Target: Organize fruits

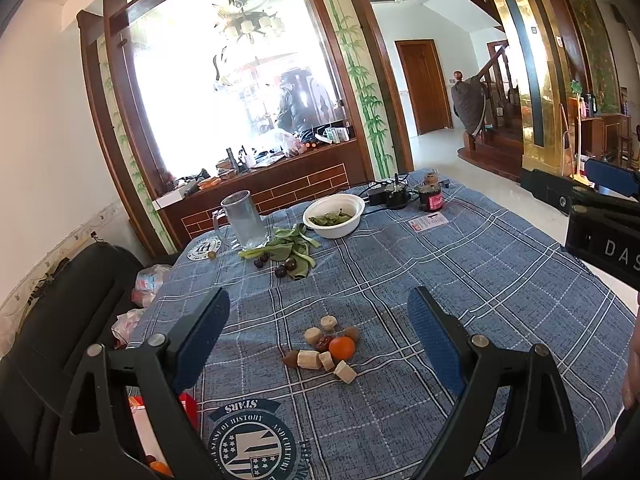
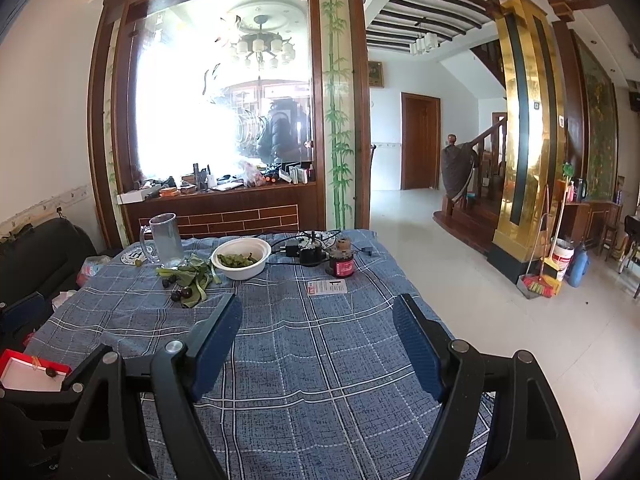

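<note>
Both claws I'm working stand wide apart with nothing between their pads. Through the left wrist camera, my left gripper [image 1: 318,312] hangs over the blue plaid tablecloth [image 1: 460,264], and framed between its blue fingers [image 1: 200,340] lies the fruit pile [image 1: 326,350]: an orange mandarin [image 1: 342,348] touching pale cut chunks [image 1: 309,359] and some brownish-red pieces I can't name. Farther back sit a clear glass mug [image 1: 244,220], loose green leaves [image 1: 294,250] with a few dark round fruits [image 1: 280,271] among them, and a white bowl [image 1: 334,216] holding greens. At the lower left edge I see a red-rimmed box [image 1: 188,402] and, below it, a bit of another orange fruit [image 1: 160,468]. My right gripper's black body [image 1: 604,236] pokes in from the right edge.

Through the right wrist camera, my right gripper [image 2: 318,316] hovers over bare cloth [image 2: 320,360]; the fruit pile is out of this view. Ahead are the mug [image 2: 166,240], the leaves [image 2: 196,278] with dark fruits [image 2: 176,295] beside them, the bowl [image 2: 242,258], a red-labelled jar [image 2: 342,262] and a small card [image 2: 328,287]. At the left edge the red-rimmed box [image 2: 32,372] holds one small dark fruit [image 2: 50,372].
</note>
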